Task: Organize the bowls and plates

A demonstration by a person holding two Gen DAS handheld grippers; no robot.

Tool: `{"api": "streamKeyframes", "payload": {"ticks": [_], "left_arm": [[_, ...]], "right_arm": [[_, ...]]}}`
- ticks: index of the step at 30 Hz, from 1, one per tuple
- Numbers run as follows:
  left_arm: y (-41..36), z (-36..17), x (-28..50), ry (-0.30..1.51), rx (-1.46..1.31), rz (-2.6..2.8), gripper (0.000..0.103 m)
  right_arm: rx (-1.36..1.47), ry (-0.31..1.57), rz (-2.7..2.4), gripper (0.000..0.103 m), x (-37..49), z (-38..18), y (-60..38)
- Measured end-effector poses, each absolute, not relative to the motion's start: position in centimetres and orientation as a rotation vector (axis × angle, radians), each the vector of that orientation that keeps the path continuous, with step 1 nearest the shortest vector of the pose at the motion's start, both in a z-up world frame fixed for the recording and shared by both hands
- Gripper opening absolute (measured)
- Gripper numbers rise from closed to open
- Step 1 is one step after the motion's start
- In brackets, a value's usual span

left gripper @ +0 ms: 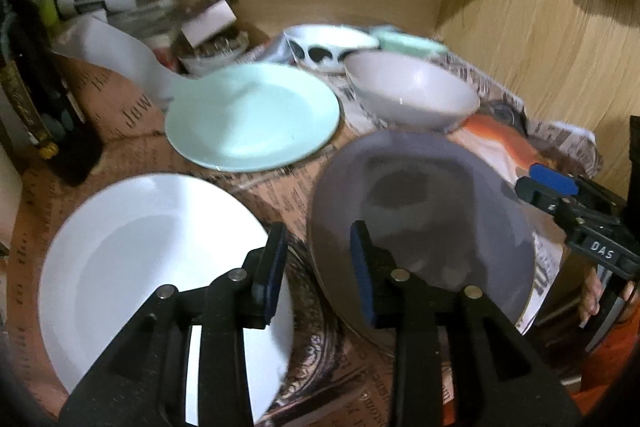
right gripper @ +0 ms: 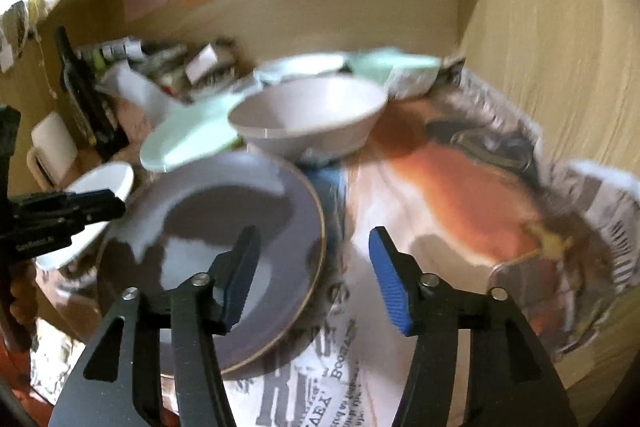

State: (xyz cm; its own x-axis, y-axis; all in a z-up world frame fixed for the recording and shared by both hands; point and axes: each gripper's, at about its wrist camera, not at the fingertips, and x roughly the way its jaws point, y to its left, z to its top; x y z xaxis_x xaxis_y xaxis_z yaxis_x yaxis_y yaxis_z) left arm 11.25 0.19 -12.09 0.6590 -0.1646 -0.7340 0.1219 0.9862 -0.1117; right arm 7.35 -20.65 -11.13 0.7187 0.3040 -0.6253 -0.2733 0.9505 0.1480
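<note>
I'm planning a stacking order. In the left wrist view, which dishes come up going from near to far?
White plate → grey plate → mint plate → grey bowl → black-patterned bowl.

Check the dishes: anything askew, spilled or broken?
Nothing spilled or visibly broken, though both views are blurred. The plain bowl leans a little, its base seemingly on crumpled newspaper. The grey plate, white plate and mint plate lie separately, unstacked.

Three plates lie out: a white plate (left gripper: pixel 160 267), a mint plate (left gripper: pixel 252 117) and a grey plate (left gripper: pixel 420 223). Two bowls stand behind them: a grey bowl (left gripper: pixel 412 91) and a black-patterned bowl (left gripper: pixel 328 47).
</note>
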Motion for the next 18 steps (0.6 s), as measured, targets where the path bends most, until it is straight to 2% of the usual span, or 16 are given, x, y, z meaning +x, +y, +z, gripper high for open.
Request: {"api": "streamKeyframes", "payload": {"ticks": [2, 5, 14, 18], "left_arm": [[0.7, -11.0, 10.7, 0.792, -0.058, -0.143, 0.047], [1.4, -9.7, 9.8, 0.727, -0.050, -0.109, 0.060], [4.0, -7.6, 7.2, 0.622, -0.019, -0.029, 0.083], [5.8, -7.7, 6.4, 0.613, -0.016, 0.012, 0.087]], "right_arm": [[0.052, 0.674, 0.326, 0.053, 7.2, -10.4, -20.5], [0.064, 0.652, 0.352, 0.059, 7.1, -9.6, -19.9], [0.074, 0.636, 0.474, 0.061, 7.5, -8.5, -15.9], [0.051, 0.639, 0.521, 0.061, 7.8, -8.3, -13.8]]}}
